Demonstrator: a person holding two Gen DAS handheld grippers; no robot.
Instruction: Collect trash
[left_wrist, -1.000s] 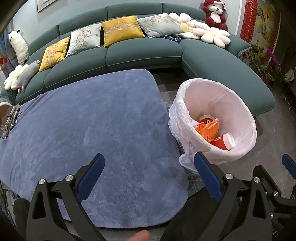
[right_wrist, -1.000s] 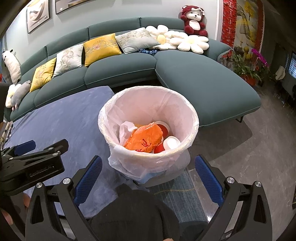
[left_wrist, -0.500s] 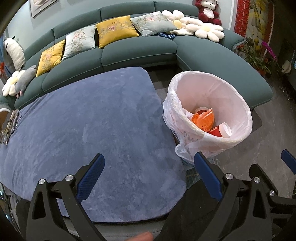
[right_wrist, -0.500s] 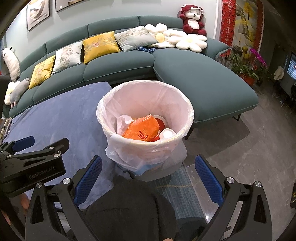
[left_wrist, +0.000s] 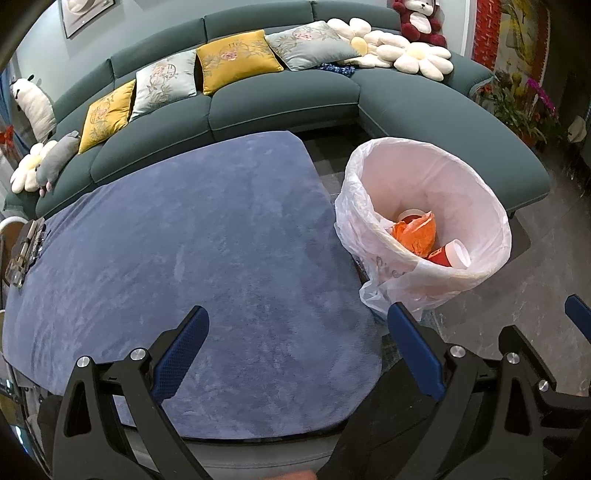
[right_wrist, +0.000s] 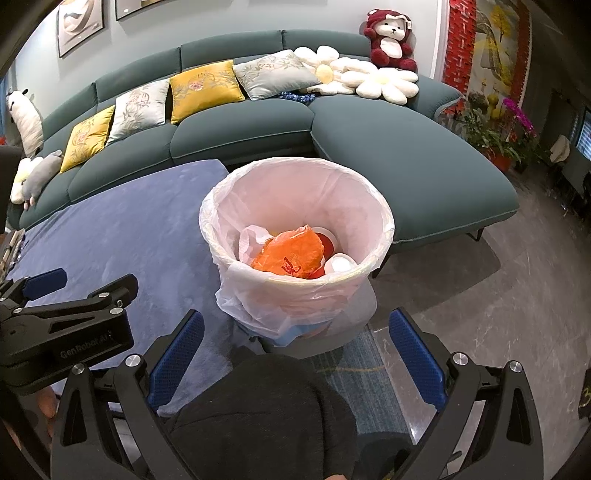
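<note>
My left gripper (left_wrist: 295, 354) hangs wide and empty over the blue cloth-covered surface (left_wrist: 192, 236); my right gripper (right_wrist: 295, 350) is just as wide, holding nothing, aimed at the lined bin (right_wrist: 369, 269) beside the surface's edge. Inside lie an orange bag (right_wrist: 291, 251) and red cups (left_wrist: 448, 254) — the trash is already in. I judge the collecting done, or nearly so. The surface's far left corner holds something small (left_wrist: 24, 251), perhaps not trash — next I'd check there.
</note>
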